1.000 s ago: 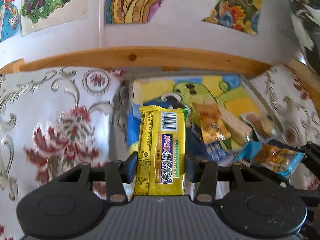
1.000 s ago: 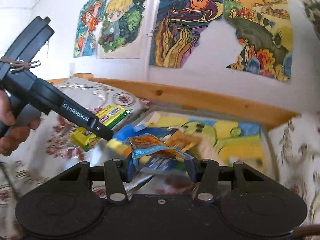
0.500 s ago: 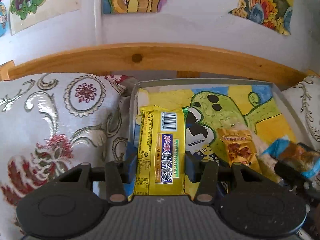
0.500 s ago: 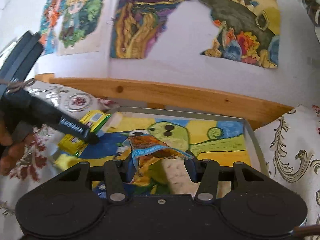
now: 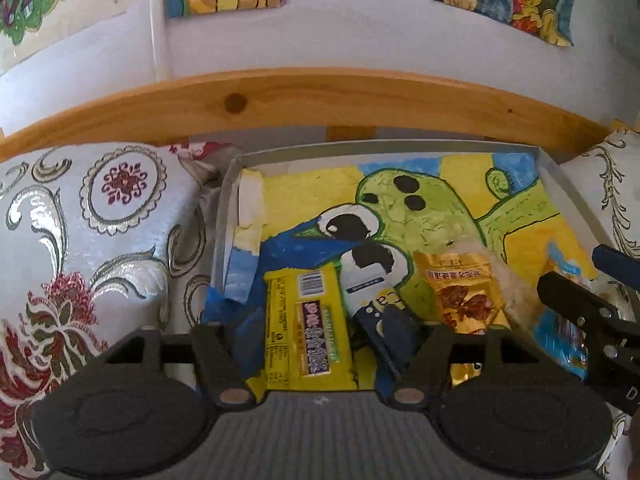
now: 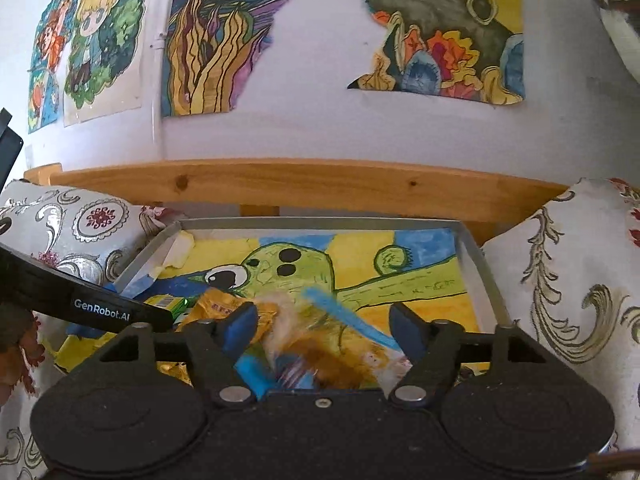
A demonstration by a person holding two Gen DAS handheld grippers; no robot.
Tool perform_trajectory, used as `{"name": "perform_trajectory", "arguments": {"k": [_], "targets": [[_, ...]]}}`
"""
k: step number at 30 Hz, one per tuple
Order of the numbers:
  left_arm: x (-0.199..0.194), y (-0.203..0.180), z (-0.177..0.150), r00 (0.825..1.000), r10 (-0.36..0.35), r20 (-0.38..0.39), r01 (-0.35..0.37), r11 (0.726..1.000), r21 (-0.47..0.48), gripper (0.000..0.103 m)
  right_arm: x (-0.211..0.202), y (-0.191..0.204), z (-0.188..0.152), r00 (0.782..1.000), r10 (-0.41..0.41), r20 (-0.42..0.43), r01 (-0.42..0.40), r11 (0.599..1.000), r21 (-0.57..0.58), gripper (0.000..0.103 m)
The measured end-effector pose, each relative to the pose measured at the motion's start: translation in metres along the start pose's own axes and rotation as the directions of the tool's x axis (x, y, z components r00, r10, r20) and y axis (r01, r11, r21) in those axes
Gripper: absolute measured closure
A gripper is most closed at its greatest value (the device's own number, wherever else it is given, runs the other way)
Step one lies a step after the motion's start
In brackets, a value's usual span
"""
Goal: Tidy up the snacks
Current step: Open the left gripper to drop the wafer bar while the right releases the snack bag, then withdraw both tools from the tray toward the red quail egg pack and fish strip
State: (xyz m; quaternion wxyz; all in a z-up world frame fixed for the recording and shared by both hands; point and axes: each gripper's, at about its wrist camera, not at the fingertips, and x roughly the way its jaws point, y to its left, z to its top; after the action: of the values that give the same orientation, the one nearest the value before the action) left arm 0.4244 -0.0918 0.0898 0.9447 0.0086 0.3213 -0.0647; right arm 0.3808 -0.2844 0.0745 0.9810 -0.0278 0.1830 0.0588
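The step in hand looks like the release: both grippers have their jaws spread over the shallow grey tray (image 5: 226, 216), whose floor is lined with a painted paper showing a green creature on yellow and blue.

On the left side, the left gripper (image 5: 324, 330) stands with its 2 blue-padded fingers apart, and the yellow rectangular snack packet with a barcode (image 5: 306, 320) lies flat between them on the tray floor, near the left wall. The pads do not seem to press on it. Just to its right lies a small golden foil pouch with a brown picture (image 5: 464, 292), also inside the tray.

On the right side, the right gripper (image 6: 322, 328) is also wide open. The blue and orange crinkled snack bag (image 6: 320, 344) sits between and below its fingers, blurred, so it cannot be told whether it already rests on the tray or is falling.

The next move probably calls for lifting both tools straight up, without dragging the packets, and then looking for any snack that is not yet in the tray.

The tray rests on a white cloth with silver scrolls and red flowers (image 5: 80, 220). Behind it runs a light wooden rail (image 6: 300, 184), and colourful painted pictures (image 6: 224, 32) hang on the white wall.
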Motion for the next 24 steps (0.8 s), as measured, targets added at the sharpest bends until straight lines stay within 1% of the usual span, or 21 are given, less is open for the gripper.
{"name": "perform_trajectory", "arguments": {"k": [3, 4, 6, 9, 11, 15, 24], "targets": [[-0.006, -0.002, -0.001, 1.0, 0.002, 0.019, -0.002, 1.0, -0.003, 0.018, -0.006, -0.002, -0.001, 1.0, -0.004, 0.018, 0.003, 1.0, 0.007, 0.019], [-0.008, -0.003, -0.001, 1.0, 0.004, 0.027, -0.004, 1.0, -0.005, 0.017, -0.008, -0.002, 0.0, 1.0, -0.005, 0.026, 0.005, 1.0, 0.007, 0.017], [-0.014, -0.003, -0.001, 0.999, 0.013, 0.043, -0.012, 1.0, -0.012, 0.01, -0.014, -0.002, 0.0, 0.999, -0.01, 0.04, 0.01, 1.0, 0.008, 0.014], [-0.024, -0.002, -0.003, 0.997, 0.032, 0.076, -0.03, 0.999, -0.031, 0.004, -0.022, -0.001, 0.001, 0.998, -0.01, 0.055, 0.01, 1.0, 0.012, 0.01], [-0.032, -0.001, -0.004, 0.994, 0.039, 0.1, -0.035, 0.999, -0.04, 0.002, -0.029, -0.002, 0.002, 0.998, -0.013, 0.066, 0.012, 1.0, 0.017, 0.005], [-0.05, -0.002, -0.012, 0.988, 0.045, 0.147, -0.038, 0.998, -0.05, 0.001, -0.046, -0.002, 0.002, 0.996, -0.012, 0.085, 0.01, 1.0, 0.022, 0.001], [-0.083, -0.008, -0.035, 0.983, 0.025, 0.184, -0.009, 0.996, -0.084, 0.001, -0.089, -0.008, -0.008, 0.994, -0.013, 0.11, 0.009, 0.999, 0.039, 0.001]]}}
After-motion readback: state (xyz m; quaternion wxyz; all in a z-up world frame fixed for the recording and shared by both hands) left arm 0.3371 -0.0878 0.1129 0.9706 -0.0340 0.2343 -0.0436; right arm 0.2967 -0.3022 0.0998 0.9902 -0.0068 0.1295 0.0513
